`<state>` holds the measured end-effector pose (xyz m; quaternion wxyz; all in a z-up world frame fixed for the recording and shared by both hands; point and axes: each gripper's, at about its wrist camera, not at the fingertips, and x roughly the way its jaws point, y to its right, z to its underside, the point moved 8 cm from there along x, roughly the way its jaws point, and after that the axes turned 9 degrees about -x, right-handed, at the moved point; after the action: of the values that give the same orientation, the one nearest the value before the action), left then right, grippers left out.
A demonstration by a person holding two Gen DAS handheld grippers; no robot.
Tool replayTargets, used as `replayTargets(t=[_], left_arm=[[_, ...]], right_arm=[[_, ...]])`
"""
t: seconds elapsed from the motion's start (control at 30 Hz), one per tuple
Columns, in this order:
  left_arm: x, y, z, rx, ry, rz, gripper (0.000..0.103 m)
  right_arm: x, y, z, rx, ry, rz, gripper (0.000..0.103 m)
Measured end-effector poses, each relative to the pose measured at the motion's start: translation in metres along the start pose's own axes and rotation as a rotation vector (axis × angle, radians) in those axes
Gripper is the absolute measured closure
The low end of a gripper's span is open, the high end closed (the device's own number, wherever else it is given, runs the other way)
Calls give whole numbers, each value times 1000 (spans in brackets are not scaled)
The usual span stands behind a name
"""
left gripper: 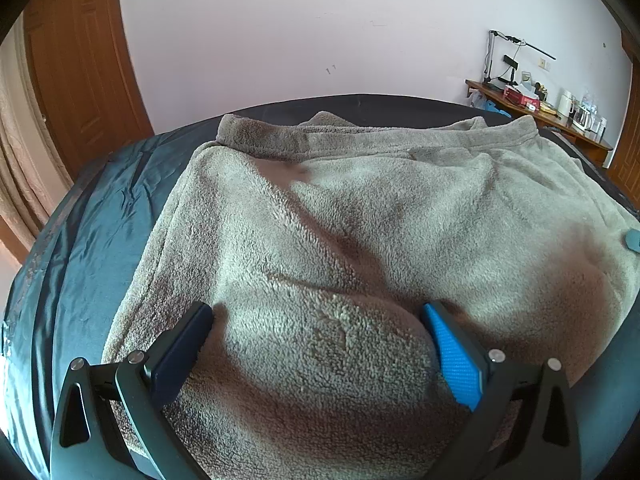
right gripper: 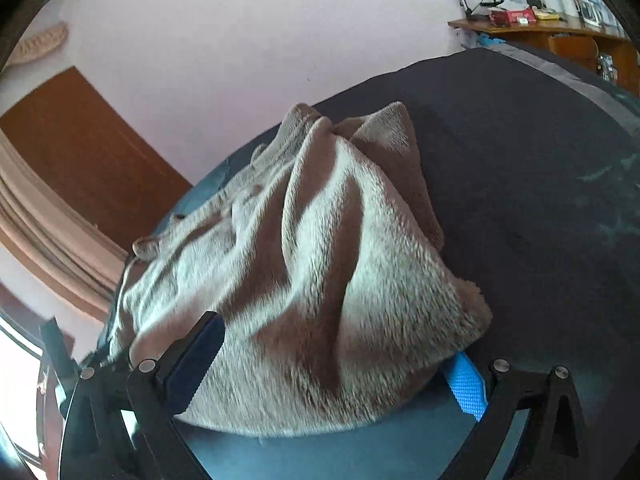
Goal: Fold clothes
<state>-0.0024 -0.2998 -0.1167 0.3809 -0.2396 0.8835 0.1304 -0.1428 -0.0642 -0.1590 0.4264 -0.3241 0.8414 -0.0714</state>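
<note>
A grey-brown fleece garment (left gripper: pixel 360 208) lies spread on a bed with a dark teal sheet (left gripper: pixel 92 248). My left gripper (left gripper: pixel 316 320) straddles a bulge of the fleece at its near edge, the jaws wide apart with fabric between them. In the right wrist view, my right gripper (right gripper: pixel 340 348) has a thick bunch of the same fleece (right gripper: pixel 320 260) between its jaws and holds it lifted in folds above the bed (right gripper: pixel 540 200). The blue pad (right gripper: pixel 466 388) is partly hidden under the fabric.
A brown wooden door (left gripper: pixel 76 80) stands at the left by a curtain. A wooden desk (left gripper: pixel 560 116) with a lamp, boxes and bottles stands at the back right against the pale wall. The right half of the bed shows dark bare sheet.
</note>
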Motion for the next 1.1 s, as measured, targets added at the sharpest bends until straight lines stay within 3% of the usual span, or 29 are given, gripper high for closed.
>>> replayTargets(t=[0.13,0.23,0.6,0.87,1.0,1.1], left_arm=[[0,0,0,0,0,-1,0],[0,0,0,-1,1,-3,0],[-4,-1,-2,-20,8,-1,0],[-26,-24,-18,-71,101,-64,0],[-22,-41,-19,-122,77,-89,0],[-15,-47,-15,-154,38,-79,0]], right_arm=[[2,4,-1,11,16,29,42],[0,8,0,39,30,22,47],[-2,0,-10,65,34,-14,48],[9,2,-6,74,15,-12,42],[11,-2,-8,47,24,1,41],[11,-2,-8,33,35,26,49]])
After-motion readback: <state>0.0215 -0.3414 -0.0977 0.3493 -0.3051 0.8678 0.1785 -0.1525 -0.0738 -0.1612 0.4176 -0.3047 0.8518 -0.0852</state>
